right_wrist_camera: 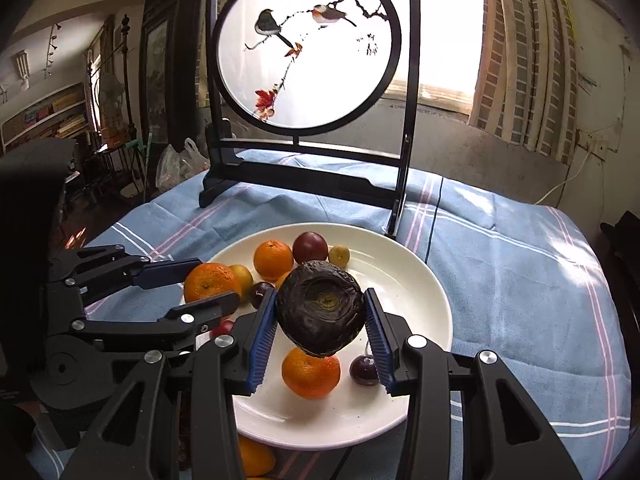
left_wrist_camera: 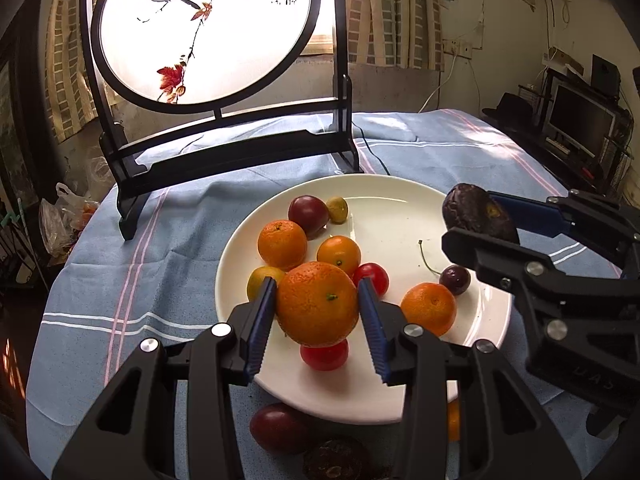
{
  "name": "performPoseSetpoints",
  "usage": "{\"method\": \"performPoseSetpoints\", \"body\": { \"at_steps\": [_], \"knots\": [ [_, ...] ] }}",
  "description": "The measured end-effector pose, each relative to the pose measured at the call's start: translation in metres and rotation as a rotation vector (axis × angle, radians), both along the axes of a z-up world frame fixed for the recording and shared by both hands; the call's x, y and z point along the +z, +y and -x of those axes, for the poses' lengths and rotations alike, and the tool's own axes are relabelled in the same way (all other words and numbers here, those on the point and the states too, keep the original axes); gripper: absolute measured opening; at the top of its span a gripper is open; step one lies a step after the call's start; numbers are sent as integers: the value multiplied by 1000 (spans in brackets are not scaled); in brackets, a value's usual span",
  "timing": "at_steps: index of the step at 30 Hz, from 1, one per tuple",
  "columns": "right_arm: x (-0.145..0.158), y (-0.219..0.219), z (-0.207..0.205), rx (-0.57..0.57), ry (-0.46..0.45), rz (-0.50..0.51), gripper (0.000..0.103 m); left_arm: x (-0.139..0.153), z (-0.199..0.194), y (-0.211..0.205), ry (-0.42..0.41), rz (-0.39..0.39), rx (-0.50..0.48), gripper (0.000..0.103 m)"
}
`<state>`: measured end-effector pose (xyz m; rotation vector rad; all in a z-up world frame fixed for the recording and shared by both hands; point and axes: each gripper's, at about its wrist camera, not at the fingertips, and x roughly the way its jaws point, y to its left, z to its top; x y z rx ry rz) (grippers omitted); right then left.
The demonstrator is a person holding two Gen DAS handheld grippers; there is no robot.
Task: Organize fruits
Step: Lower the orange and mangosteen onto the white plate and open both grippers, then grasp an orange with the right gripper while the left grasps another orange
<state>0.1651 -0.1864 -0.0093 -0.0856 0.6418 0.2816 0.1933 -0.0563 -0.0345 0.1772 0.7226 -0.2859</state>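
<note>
My left gripper (left_wrist_camera: 318, 308) is shut on a large orange (left_wrist_camera: 317, 303) and holds it above the near side of the white plate (left_wrist_camera: 384, 200). My right gripper (right_wrist_camera: 321, 320) is shut on a dark wrinkled passion fruit (right_wrist_camera: 320, 314) above the plate (right_wrist_camera: 416, 280); it also shows at the right of the left wrist view (left_wrist_camera: 478, 214). The plate holds several oranges (left_wrist_camera: 282, 244), red tomatoes (left_wrist_camera: 324, 354), a purple passion fruit (left_wrist_camera: 307, 210), a small yellow-green fruit (left_wrist_camera: 337, 209) and a dark cherry (left_wrist_camera: 455, 279). The left gripper with its orange (right_wrist_camera: 212, 282) shows at the left of the right wrist view.
A round painted screen on a black stand (left_wrist_camera: 208, 32) stands behind the plate on the blue striped tablecloth (left_wrist_camera: 120, 264). A purple passion fruit (left_wrist_camera: 278, 426), a wrinkled dark fruit (left_wrist_camera: 336, 460) and an orange (right_wrist_camera: 256, 456) lie on the cloth before the plate. Plastic bags (left_wrist_camera: 60, 216) sit beyond the left edge.
</note>
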Motion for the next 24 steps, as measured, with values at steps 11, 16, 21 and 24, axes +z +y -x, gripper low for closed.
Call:
{"method": "performPoseSetpoints", "body": {
  "at_steps": [11,16,21,24],
  "knots": [
    [-12,-8,-6,-34,24,-8,56,-2,-6,9,-2,23,35,51],
    [3,-16,19,39,66,-78,60,17,7,13,-40,38,10,51],
    [-15,-29,66,116,168,-46,61,30,31,9,-88,13,-35,62],
    [-41,-23,86,138,236,25,61,28,44,5,-76,0,-60,62]
  ]
}}
